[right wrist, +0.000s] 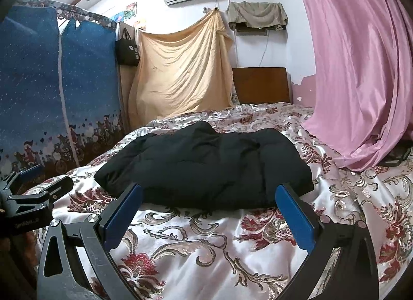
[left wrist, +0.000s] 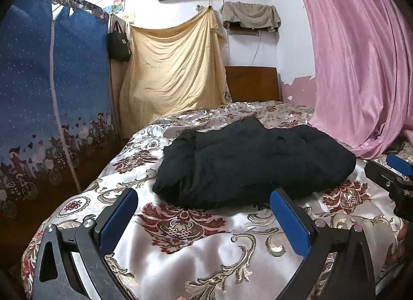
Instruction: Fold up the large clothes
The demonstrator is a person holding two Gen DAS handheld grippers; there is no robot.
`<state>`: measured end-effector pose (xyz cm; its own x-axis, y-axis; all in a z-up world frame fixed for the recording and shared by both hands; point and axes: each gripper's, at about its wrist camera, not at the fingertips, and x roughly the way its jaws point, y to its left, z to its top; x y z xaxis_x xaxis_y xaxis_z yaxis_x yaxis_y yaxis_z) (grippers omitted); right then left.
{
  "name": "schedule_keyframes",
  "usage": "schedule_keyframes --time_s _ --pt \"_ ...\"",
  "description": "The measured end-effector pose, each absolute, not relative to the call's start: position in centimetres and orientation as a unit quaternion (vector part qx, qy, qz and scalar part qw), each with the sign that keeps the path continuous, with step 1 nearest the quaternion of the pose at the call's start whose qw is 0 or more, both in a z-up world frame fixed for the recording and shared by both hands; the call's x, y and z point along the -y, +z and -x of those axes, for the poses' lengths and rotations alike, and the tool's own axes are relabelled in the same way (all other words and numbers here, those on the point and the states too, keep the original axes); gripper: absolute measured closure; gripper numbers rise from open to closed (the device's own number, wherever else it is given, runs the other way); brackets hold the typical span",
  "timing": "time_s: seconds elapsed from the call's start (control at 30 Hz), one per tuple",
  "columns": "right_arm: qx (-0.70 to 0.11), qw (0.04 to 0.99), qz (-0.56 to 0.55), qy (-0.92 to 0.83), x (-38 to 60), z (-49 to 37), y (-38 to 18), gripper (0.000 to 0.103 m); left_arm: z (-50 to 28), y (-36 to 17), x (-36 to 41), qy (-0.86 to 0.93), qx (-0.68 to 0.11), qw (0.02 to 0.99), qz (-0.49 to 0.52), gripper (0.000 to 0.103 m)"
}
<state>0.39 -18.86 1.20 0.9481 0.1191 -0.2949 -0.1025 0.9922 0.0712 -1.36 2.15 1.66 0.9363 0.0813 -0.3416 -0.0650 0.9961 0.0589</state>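
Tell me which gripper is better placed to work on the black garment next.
Right, though narrowly. The right gripper hangs open with its fingertips at the near edge of the black garment, roughly centred on it. The left gripper is open too, but sits slightly back over bare bedspread.

A folded black garment (right wrist: 206,165) is shown lying on the floral bedspread (right wrist: 196,243) of a bed. The right gripper (right wrist: 207,200) is held spread wide, just short of the garment's near edge. The left gripper (right wrist: 33,194) is seen at the left edge.
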Motion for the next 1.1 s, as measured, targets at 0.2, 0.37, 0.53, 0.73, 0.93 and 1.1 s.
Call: schedule_keyframes --time_s 0.2,0.37,0.53,0.73,0.93,1.1 --pt "-0.150 0.987 -0.026 0.056 18.99 -0.45 1.19 0.002 1.35 1.69 -2.18 0.037 -0.173 0.984 -0.022 0.000" --pt "-0.150 0.987 -0.025 0.057 18.94 -0.43 1.25 0.002 1.45 1.74 -2.20 0.038 -0.171 0.984 -0.023 0.000" --pt "-0.153 0.986 -0.025 0.057 19.03 -0.53 1.32 0.002 1.54 1.85 -2.15 0.040 -0.170 0.984 -0.021 0.000" --pt "-0.153 0.986 -0.023 0.056 19.01 -0.55 1.28 0.002 1.55 1.83 -2.21 0.040 -0.170 0.984 -0.021 0.000" --pt "-0.156 0.986 -0.022 0.059 19.23 -0.54 1.11 0.002 1.70 1.91 -2.20 0.042 -0.169 0.985 -0.020 0.000" --pt "-0.157 0.986 -0.021 0.058 19.47 -0.70 1.02 0.002 1.71 1.89 -2.24 0.043 -0.170 0.984 -0.020 0.000"
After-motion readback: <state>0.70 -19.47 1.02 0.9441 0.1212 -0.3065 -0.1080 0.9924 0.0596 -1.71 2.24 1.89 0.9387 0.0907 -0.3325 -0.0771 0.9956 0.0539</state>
